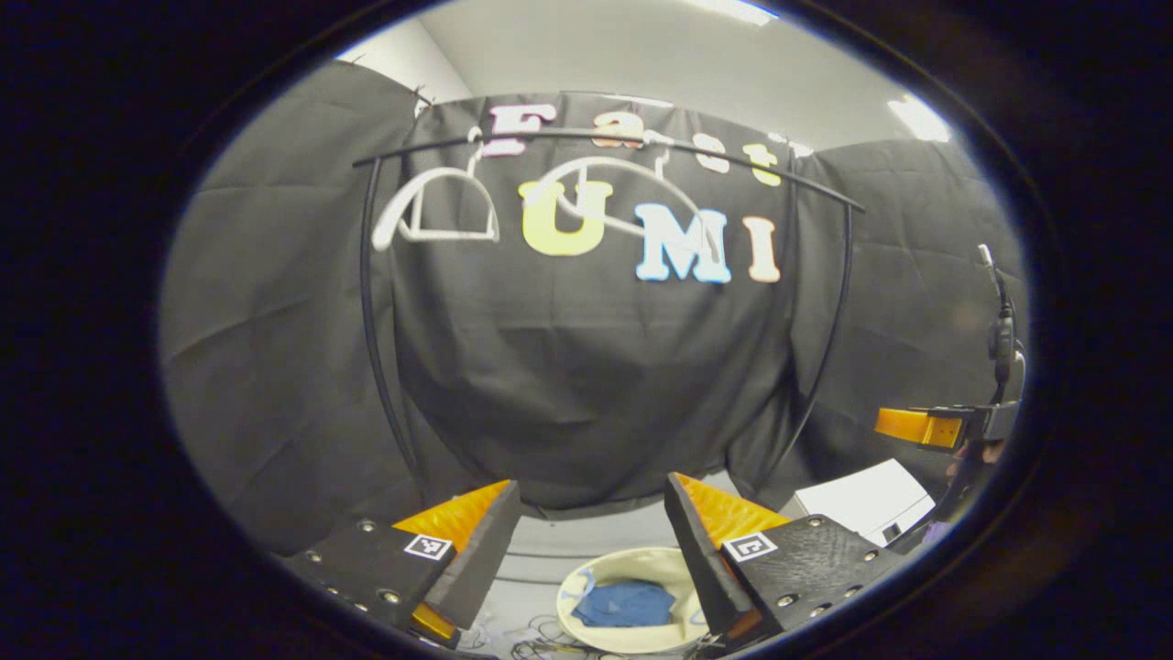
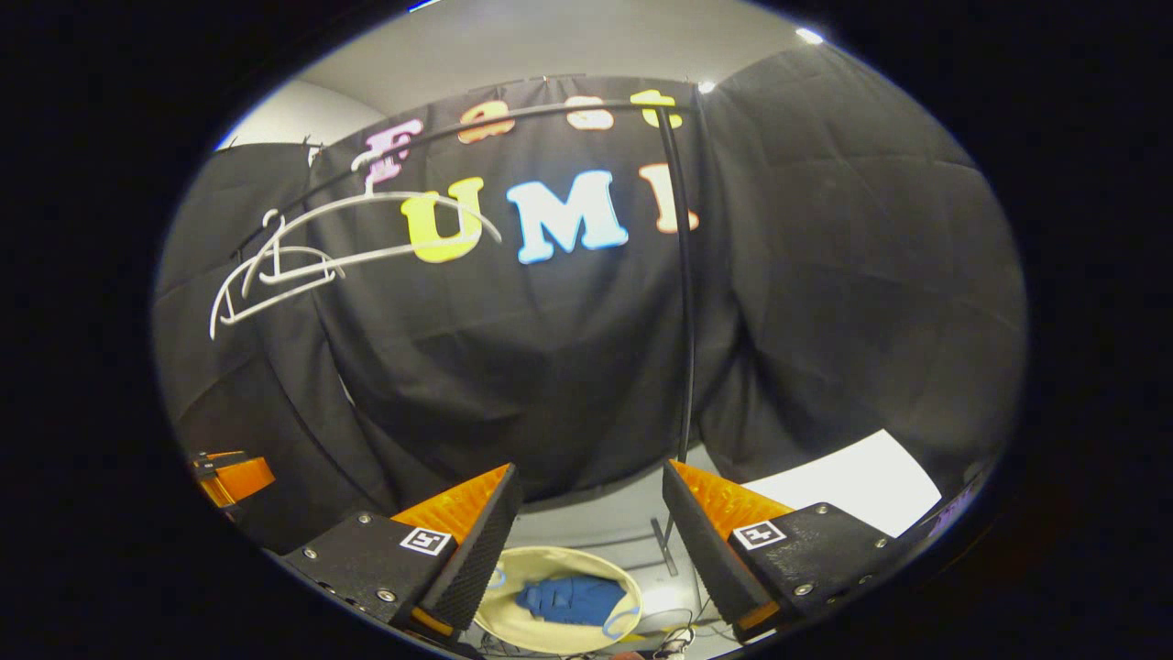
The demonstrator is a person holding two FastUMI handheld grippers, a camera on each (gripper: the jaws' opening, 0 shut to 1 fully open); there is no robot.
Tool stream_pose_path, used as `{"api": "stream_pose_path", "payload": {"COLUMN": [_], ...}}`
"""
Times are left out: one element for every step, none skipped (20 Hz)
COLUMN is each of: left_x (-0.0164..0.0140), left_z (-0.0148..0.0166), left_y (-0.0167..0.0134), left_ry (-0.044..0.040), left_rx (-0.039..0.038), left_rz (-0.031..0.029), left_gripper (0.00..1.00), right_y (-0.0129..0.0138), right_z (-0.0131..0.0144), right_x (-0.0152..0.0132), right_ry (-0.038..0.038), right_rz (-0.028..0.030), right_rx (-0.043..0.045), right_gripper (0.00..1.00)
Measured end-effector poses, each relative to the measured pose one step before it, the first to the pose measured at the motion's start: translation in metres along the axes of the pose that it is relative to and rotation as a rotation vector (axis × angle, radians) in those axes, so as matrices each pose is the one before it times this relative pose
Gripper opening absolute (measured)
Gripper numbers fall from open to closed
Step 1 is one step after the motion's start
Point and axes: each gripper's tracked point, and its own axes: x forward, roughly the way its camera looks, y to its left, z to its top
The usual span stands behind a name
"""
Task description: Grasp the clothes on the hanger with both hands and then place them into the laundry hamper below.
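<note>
hamper: cream laundry hamper (image 1: 632, 600) on the floor, low between the fingers in the left gripper view; also seen in the right gripper view (image 2: 559, 600).
contents: blue clothes (image 1: 625, 603) crumpled inside the hamper, below the rim; same bundle in the right gripper view (image 2: 570, 599).
rack: black garment rail (image 1: 605, 139) arches overhead, uprights to the floor on both sides.
hangers: two white hangers (image 1: 440, 211) on the rail, bare.
clutter: loose cables (image 1: 550, 632) on the floor just beside the hamper; white box (image 1: 866, 502) to the right, possibly a carton, edge view is poor.
left gripper (image 1: 591, 550): fingers spread wide, nothing between them, held above the hamper, aimed at the wall.
right gripper (image 2: 591, 541): fingers wide apart, holding nothing, above the hamper; seen at the right edge of the left gripper view (image 1: 926, 427).
</note>
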Motion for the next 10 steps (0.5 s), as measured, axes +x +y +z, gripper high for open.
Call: {"api": "stream_pose_path", "payload": {"left_x": [-0.00347,-0.00038,-0.00198,-0.00658,-0.00515,-0.00444,-0.00345,-0.00496,-0.00465,-0.00272], "left_z": [0.02429,0.0253,0.0259,0.02435,0.02583,0.01883,0.02174,0.01785,0.01638,0.01183], "left_y": [0.00165,0.00596,0.00504,0.00758,0.0063,0.00461,0.003,0.00298,0.00259,0.00229], "left_ry": [-0.04082,-0.04028,-0.04086,-0.03697,-0.03667,-0.03839,-0.0335,-0.03351,-0.0319,-0.02837], "left_rx": [-0.01039,-0.00786,-0.00493,0.00104,0.00388,0.00179,-0.00006,-0.00159,-0.00266,-0.00195], "left_rz": [0.00083,0.00461,0.0075,0.01206,0.01538,0.01145,0.0078,0.00643,0.00564,0.00469], "left_gripper": [0.92,0.92,0.92,0.92,0.92,0.92,0.92,0.92,0.92,0.92], "right_y": [-0.00039,-0.0018,-0.00182,-0.00102,-0.00189,-0.0009,-0.00375,-0.00289,-0.00654,-0.00542], "right_z": [0.02041,0.01977,0.01718,0.01823,0.01564,0.01531,0.01238,0.01747,0.01666,0.01343], "right_x": [-0.00702,-0.00375,-0.00412,-0.00113,-0.00273,-0.00176,-0.00215,-0.00147,-0.00228,-0.00198], "right_ry": [-0.05357,-0.05412,-0.05123,-0.04739,-0.03936,-0.03566,-0.04556,-0.04899,-0.04974,-0.03829], "right_rz": [-0.00957,-0.0117,-0.00952,-0.0101,-0.00597,-0.00233,0.00151,-0.00512,-0.00757,-0.01387], "right_rx": [-0.00879,-0.00804,-0.00719,-0.00248,0.00323,0.00639,0.0031,-0.00326,-0.01087,-0.01386], "right_gripper": [0.91,0.91,0.95,0.95,0.91,0.91,0.91,0.91,0.91,0.91]}}
